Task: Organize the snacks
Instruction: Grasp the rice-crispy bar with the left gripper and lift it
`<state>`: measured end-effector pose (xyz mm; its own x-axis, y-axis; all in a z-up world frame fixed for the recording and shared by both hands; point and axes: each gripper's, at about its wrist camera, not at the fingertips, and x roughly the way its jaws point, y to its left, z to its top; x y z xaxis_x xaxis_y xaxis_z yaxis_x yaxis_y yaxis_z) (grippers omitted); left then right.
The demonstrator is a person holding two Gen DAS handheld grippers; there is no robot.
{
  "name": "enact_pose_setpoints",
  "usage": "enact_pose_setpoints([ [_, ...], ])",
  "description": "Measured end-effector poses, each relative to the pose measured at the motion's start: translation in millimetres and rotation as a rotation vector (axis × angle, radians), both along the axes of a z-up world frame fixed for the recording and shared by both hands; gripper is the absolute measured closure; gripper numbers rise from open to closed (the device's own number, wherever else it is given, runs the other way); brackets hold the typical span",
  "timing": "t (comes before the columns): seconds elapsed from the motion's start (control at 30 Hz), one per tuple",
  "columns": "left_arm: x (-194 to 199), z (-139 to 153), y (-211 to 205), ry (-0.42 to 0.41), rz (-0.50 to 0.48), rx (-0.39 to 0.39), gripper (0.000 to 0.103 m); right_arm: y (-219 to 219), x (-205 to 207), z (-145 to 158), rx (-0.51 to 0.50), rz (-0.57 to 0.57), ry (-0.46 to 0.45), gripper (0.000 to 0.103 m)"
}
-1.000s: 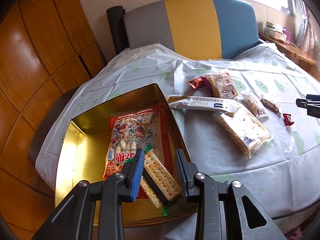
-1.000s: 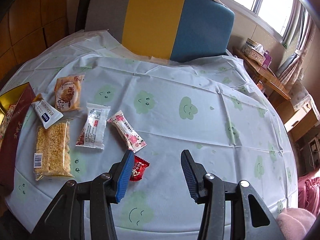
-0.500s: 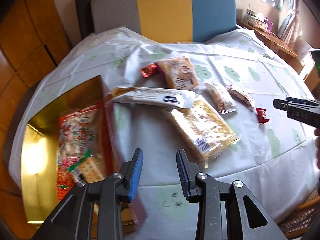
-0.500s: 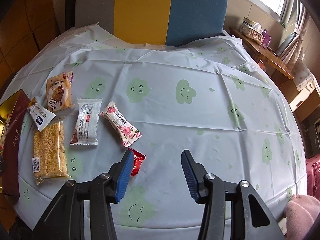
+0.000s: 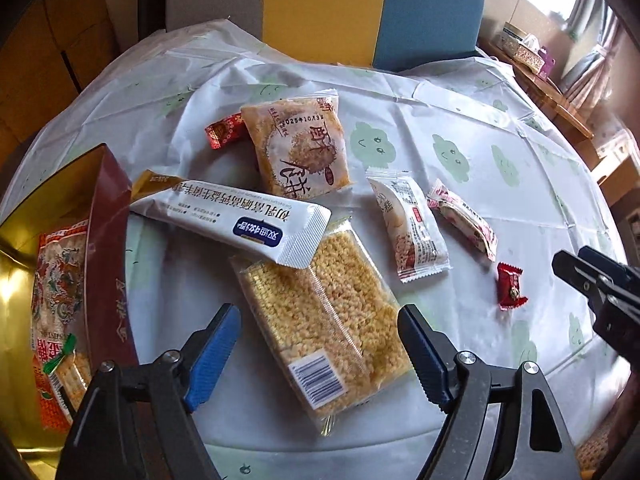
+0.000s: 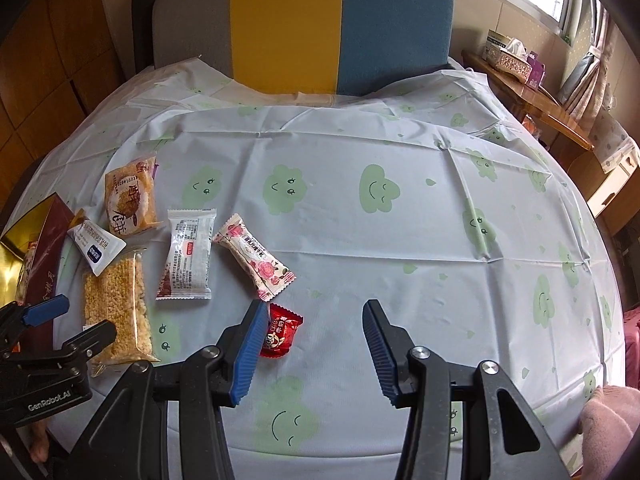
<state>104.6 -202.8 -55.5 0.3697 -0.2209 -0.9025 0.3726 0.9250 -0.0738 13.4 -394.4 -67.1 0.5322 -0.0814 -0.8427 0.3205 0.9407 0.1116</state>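
The left claw (image 5: 320, 344) has just been spreading and stands released, its blue pads astride a clear-wrapped rice bar (image 5: 320, 320) lying flat on the tabletop (image 5: 460, 128). The right claw (image 6: 314, 344) hangs released beside a glossy red candy (image 6: 280, 334). Farther: a white stick pack (image 5: 240, 220), a gold tin (image 5: 16, 240), a cloud-print cloth, a tricolour chair (image 6: 300, 20).

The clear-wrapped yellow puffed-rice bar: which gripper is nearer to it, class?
Left. The left gripper, open, straddles the clear-wrapped yellow puffed-rice bar; the right gripper hovers away beside the small red candy.
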Motion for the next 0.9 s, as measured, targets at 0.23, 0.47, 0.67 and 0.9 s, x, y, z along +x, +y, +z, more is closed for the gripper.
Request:
enact_pose_setpoints([
  [0.23,17,-17,-12,0.028,0.021,0.032,0.015,0,0,0,0.015,0.001,-0.002,0.052],
  [0.47,4,-21,-17,-0.019,-0.063,0.043,0.018,1,0,0,0.009,0.000,-0.004,0.046],
  [0.67,5,-27,-34,-0.016,-0.082,0.118,0.013,0,1,-1,0.000,-0.006,0.004,0.046],
  [0.9,-20,-23,-21,-0.042,-0.153,0.078,0.023,-3,0,0,-0.026,-0.024,-0.001,0.046],
])
